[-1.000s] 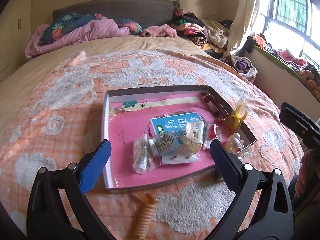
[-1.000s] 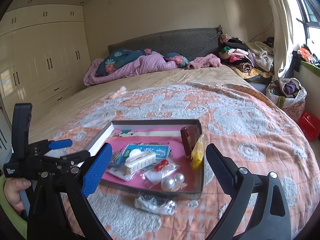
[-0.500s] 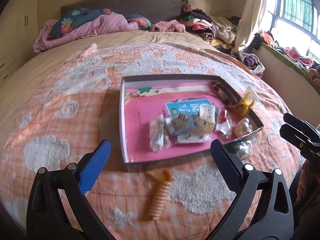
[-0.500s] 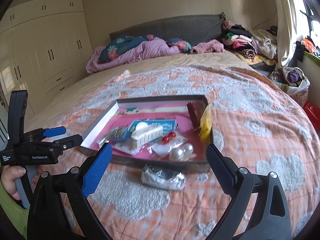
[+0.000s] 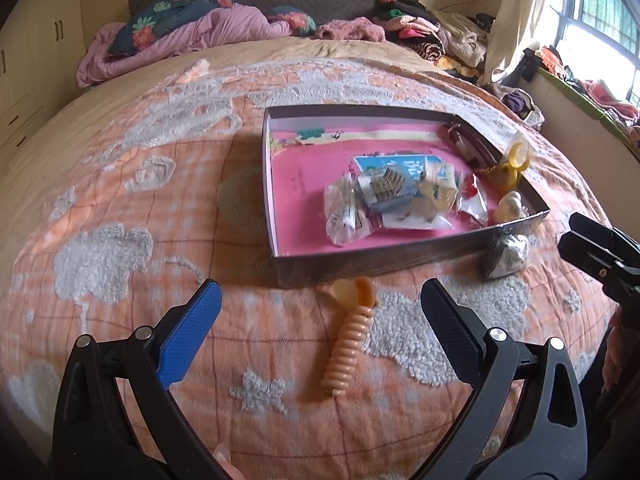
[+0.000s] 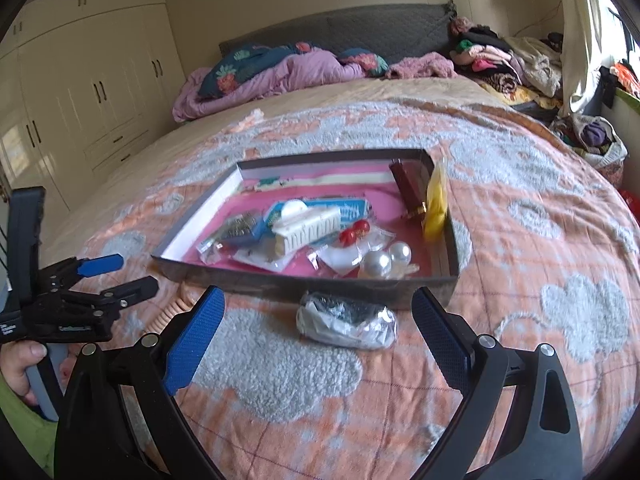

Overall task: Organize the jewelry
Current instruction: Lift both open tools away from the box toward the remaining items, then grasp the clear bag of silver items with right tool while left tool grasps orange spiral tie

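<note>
Both the left gripper [image 5: 320, 308] and right gripper [image 6: 318, 312] hang with fingers wide and empty over the bed [image 6: 540, 248], so the peach spiral clip [image 5: 348, 340] and silvery packet [image 6: 346, 320] remain outside the mostly filled tray [image 6: 304, 286].

Daylight enters from the barred window with white curtain [image 5: 592, 20] at right; panes blown out, glare there. Room evenly bright, shadows soft. Strong fisheye bending and dark vignette at frame edges. Orange-and-white tufted bedspread [image 6: 520, 320] looks smeared near the rim, possibly motion blur. Centre reasonably sharp.
</note>
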Demonstrator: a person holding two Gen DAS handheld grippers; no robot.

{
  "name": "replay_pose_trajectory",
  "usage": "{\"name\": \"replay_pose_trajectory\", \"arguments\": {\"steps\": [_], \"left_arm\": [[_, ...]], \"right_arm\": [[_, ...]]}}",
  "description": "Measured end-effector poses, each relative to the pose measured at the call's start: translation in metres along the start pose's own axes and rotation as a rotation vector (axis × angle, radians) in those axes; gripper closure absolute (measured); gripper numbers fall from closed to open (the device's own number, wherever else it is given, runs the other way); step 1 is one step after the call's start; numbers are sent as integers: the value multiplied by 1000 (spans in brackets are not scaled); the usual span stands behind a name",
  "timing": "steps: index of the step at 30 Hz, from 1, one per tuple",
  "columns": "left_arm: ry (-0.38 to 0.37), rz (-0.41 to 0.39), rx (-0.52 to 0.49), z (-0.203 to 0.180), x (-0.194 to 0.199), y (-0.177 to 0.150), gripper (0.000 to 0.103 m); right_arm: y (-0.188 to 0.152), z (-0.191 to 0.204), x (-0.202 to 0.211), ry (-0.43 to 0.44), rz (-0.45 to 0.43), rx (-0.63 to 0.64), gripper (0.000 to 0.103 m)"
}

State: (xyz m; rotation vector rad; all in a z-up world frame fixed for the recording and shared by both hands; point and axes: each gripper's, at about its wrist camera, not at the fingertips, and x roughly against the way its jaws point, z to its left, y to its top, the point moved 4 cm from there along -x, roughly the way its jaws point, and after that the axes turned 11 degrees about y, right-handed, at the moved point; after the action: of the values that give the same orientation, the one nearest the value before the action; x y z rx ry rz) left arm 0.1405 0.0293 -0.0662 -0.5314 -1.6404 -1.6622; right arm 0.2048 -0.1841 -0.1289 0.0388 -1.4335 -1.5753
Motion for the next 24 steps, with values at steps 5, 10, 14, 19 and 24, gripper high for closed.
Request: {"name": "replay_pose_trajectory", "arguments": {"steps": [5,10,14,19,24], "left_arm": [[11,30,-5,-1,-7,-10,10],[14,81,-20,-4,-23,-21,10],[23,112,-27,-5,-33,-30,10],[28,120,-36,-8,-35,-33,10],[20,117,-37,-10,-37,-34,10]], "right_arm": [[-9,-3,-12,-10,34,-17,9],[-16,-14,-23,-45,56,-41,9],[-23,-27,-33,-53,84,-88,9],[-27,-36,-47,-52,99,-136,9],[-24,-36,-56,-74,94,-124,9]]}}
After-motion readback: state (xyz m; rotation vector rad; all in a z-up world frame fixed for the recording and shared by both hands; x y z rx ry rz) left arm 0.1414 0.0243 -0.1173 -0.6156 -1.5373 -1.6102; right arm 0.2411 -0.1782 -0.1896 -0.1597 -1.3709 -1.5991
